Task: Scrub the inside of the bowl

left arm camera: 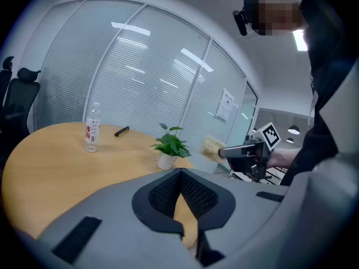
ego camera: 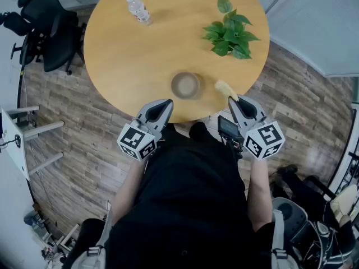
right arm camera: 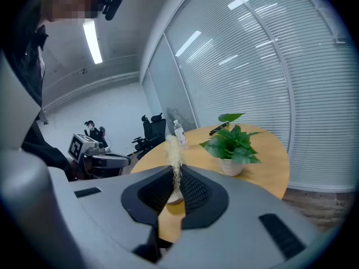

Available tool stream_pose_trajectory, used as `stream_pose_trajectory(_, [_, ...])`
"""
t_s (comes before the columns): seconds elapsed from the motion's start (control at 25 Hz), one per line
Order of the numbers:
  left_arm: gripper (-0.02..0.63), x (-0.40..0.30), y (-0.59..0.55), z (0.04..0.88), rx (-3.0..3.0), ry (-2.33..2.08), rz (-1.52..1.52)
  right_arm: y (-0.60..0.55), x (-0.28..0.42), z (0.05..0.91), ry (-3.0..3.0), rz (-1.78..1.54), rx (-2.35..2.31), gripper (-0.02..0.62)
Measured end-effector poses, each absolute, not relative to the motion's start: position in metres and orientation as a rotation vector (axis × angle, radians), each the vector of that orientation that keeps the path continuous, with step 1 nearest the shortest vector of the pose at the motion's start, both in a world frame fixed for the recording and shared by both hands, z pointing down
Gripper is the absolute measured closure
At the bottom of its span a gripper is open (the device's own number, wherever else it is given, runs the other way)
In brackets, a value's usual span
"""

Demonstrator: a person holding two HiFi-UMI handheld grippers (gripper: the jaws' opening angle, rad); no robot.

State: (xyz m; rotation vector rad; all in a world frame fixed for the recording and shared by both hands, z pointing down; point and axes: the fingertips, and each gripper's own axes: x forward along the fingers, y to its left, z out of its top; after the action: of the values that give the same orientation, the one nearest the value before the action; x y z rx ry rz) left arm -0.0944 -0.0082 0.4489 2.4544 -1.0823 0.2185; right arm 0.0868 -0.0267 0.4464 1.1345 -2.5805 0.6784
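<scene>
Right hand-held gripper [ego camera: 232, 100]: grasping fibrous scrubber [ego camera: 224, 88]. Left hand-held gripper [ego camera: 166, 104]: clenched, empty. Bowl [ego camera: 185, 85] at scrubber's 9 o'clock; scrubbing likely unstarted, next lower scrubber inside.

Bright, even overhead light; soft shadows on table [ego camera: 129, 55]. Ceiling strip [right arm camera: 92, 41] glares, reflections streak glass wall [left arm camera: 140, 77]. Fisheye bending, dark vignetted corners in the 2 gripper views.

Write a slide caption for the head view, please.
Right hand-held gripper holds a scrubber near the bowl on a round wooden table.
</scene>
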Motion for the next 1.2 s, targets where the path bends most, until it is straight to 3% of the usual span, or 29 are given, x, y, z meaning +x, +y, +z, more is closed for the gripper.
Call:
stream_pose_trajectory(0.36, [0.597, -0.086, 0.002, 0.441, 2.472, -1.073, 0.269, -0.015, 0.038, 0.447, -2.608, 0.649, 0.989, 0.554])
stream_pose_trajectory(1.2, [0.595, -0.097, -0.010, 0.531, 2.135, -1.042, 0.397, -0.008, 0.041, 0.446, -2.580, 0.736, 1.016, 0.552])
